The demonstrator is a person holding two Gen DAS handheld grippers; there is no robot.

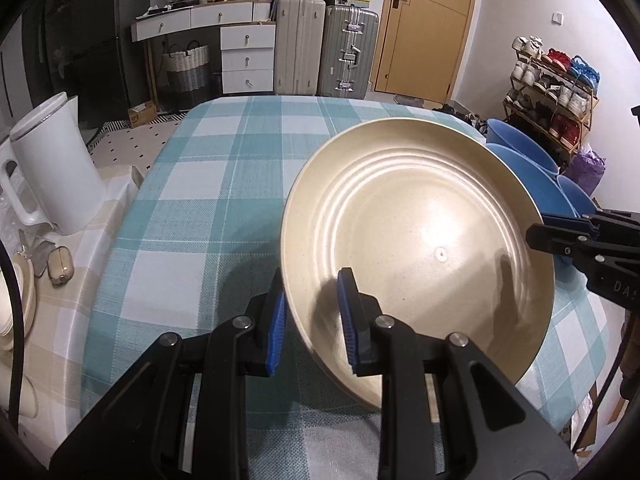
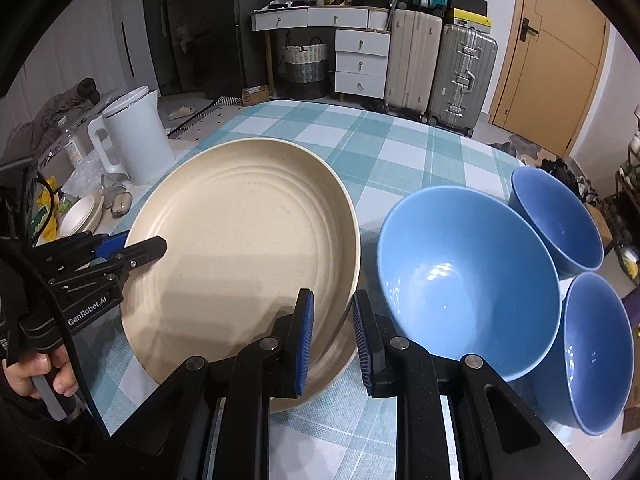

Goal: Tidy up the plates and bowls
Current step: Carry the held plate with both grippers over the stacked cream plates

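A large cream plate (image 1: pixel 420 240) with ridged rings is held over the checked tablecloth. My left gripper (image 1: pixel 312 320) straddles its near-left rim, one blue pad under and one inside. My right gripper (image 2: pixel 332 336) straddles the opposite rim, and its tips show in the left wrist view (image 1: pixel 560 236). The plate also shows in the right wrist view (image 2: pixel 240 248), with the left gripper (image 2: pixel 132 252) on its left rim. A large blue bowl (image 2: pixel 468 276) and two smaller blue bowls (image 2: pixel 560 220) (image 2: pixel 596 352) stand to the right of the plate.
A white kettle (image 1: pixel 52 164) stands on the beige-checked table part at the left, near a small pouch (image 1: pixel 60 266) and cream dishes (image 2: pixel 82 214). The teal-checked table (image 1: pixel 224 168) stretches behind the plate. Suitcases, drawers and a shoe rack stand beyond it.
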